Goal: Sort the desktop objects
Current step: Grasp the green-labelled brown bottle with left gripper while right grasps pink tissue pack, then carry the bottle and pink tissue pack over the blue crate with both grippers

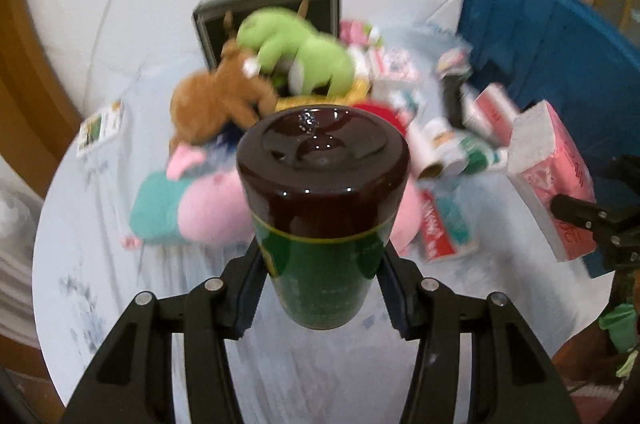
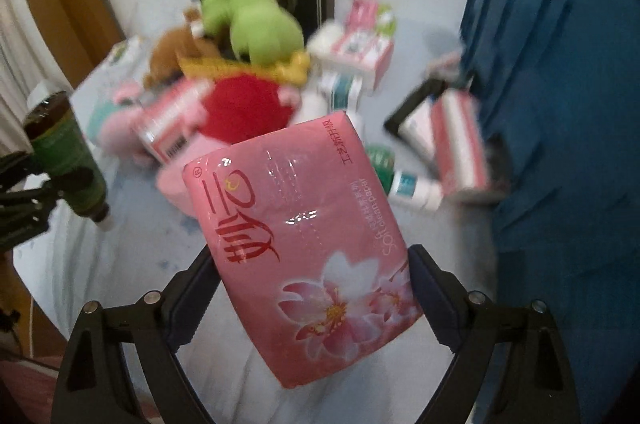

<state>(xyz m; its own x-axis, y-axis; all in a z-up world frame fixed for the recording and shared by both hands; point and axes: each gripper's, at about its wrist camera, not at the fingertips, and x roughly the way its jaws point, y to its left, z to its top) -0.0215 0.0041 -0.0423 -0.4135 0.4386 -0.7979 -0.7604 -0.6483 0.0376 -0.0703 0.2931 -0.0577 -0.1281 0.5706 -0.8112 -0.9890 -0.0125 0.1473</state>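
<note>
My left gripper (image 1: 320, 276) is shut on a green bottle with a dark brown cap (image 1: 324, 208) and holds it above the white table. The bottle also shows at the left of the right wrist view (image 2: 66, 152). My right gripper (image 2: 312, 288) is shut on a pink tissue pack with flower print (image 2: 304, 236), held above the table. The pack shows at the right of the left wrist view (image 1: 548, 176), with the right gripper (image 1: 592, 220) on it.
A pile sits mid-table: a green plush (image 1: 296, 52), a brown plush (image 1: 216, 100), a pink plush (image 1: 208, 208), a red plush (image 2: 244, 108), tissue packs (image 2: 360, 44) and small bottles (image 2: 408, 184). A dark box (image 1: 268, 12) stands behind. A blue bin (image 2: 560, 104) stands at the right.
</note>
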